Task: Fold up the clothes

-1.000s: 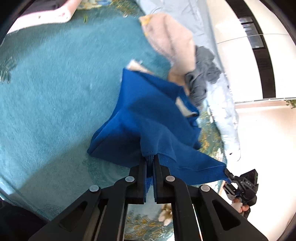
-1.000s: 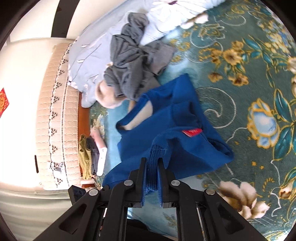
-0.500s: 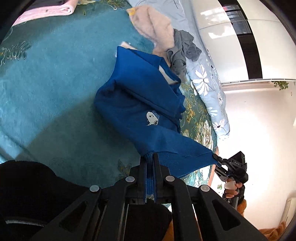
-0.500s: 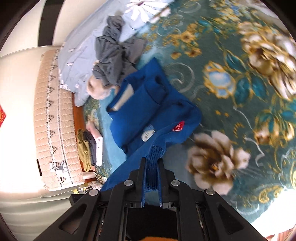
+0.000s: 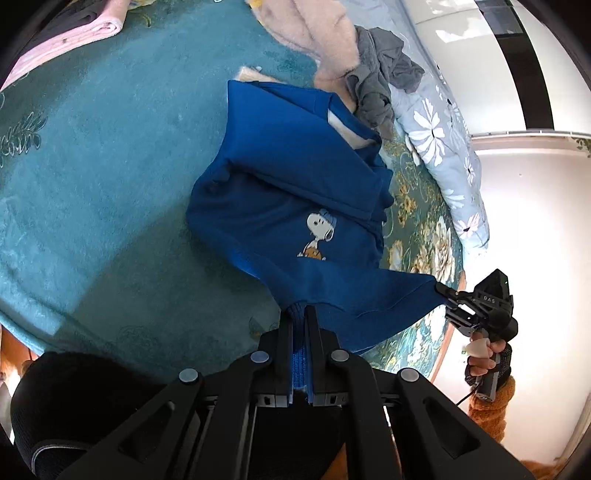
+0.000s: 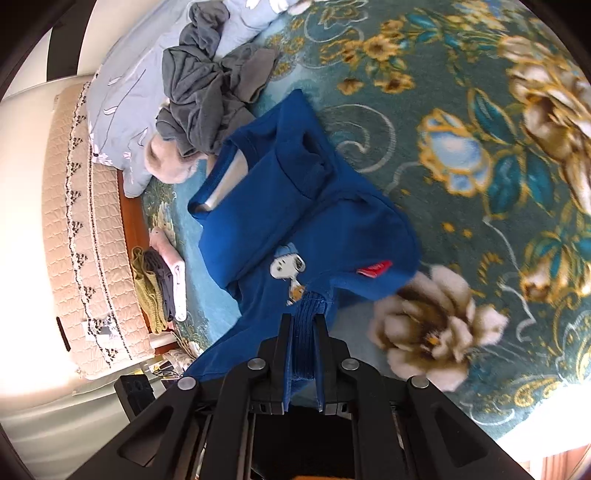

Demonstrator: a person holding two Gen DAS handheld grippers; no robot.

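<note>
A blue sweatshirt (image 5: 295,192) with a small cartoon dog print lies partly folded on the teal flowered bedspread (image 5: 92,166), its near hem lifted. My left gripper (image 5: 298,314) is shut on the ribbed hem. In the right wrist view the same blue sweatshirt (image 6: 295,206) shows a red tag, and my right gripper (image 6: 303,321) is shut on another stretch of ribbed hem. The right gripper (image 5: 443,290) also shows in the left wrist view, held by a hand, pinching the hem's far corner.
A grey garment (image 6: 207,88) and a pink fluffy one (image 5: 317,33) lie heaped past the sweatshirt. A pale floral pillow (image 5: 443,147) lies at the bed's edge. Folded clothes (image 6: 162,284) are stacked by the quilted headboard (image 6: 81,221). A pink folded piece (image 5: 74,40) lies far left.
Both grippers have pulled the hem back toward me and apart, drawing the sweatshirt flatter. The dog print now faces up; it was hidden a second ago.
</note>
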